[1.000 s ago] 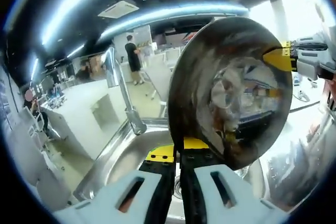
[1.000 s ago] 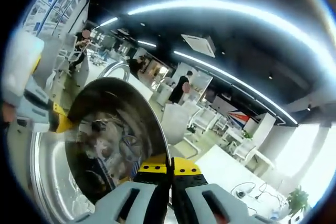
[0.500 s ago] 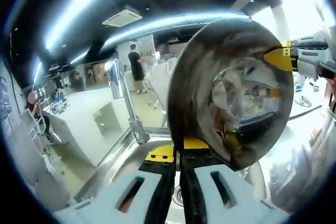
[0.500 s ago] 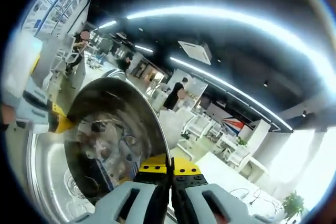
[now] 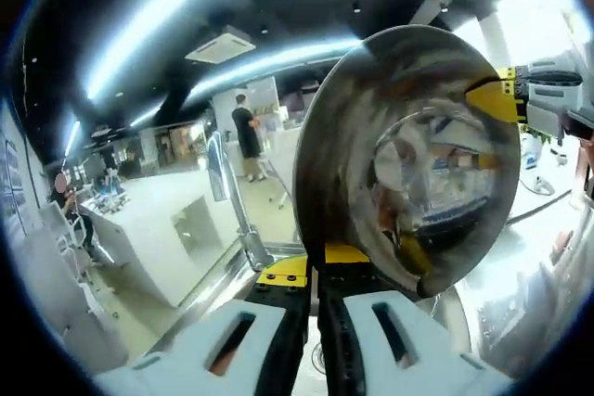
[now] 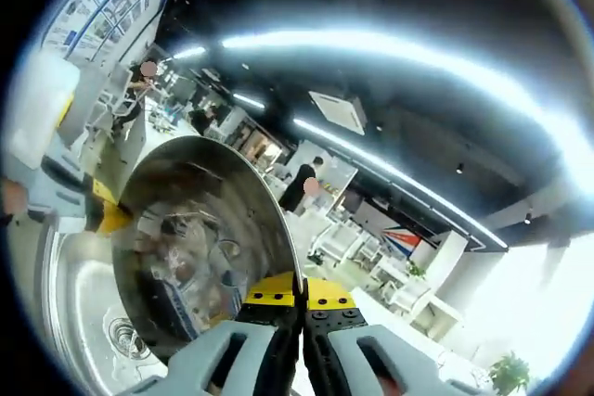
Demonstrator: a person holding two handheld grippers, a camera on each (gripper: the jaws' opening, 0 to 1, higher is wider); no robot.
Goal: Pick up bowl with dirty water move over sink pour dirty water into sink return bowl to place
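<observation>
The steel bowl (image 5: 408, 164) is tipped nearly on its side, its wet, streaked inside facing the camera. My left gripper (image 5: 316, 271) is shut on its lower rim. My right gripper (image 5: 520, 104) comes in from the right, its yellow tip on the opposite rim. In the right gripper view the same bowl (image 6: 200, 238) stands tilted over the sink (image 6: 70, 289), with my right gripper (image 6: 302, 294) shut on its rim and my left gripper (image 6: 88, 201) clamped on the far rim. The sink drain (image 6: 121, 336) lies below the bowl.
A tall chrome faucet (image 5: 232, 201) rises left of the bowl, beside the sink edge (image 5: 209, 294). White counters spread around the sink. A person (image 5: 246, 132) stands far back in the open office, another sits at the left (image 5: 60, 197).
Both views have tilted upward, so less of the sink and more of the ceiling shows. The bowl stays tipped and held at both rims, unchanged relative to the grippers.
</observation>
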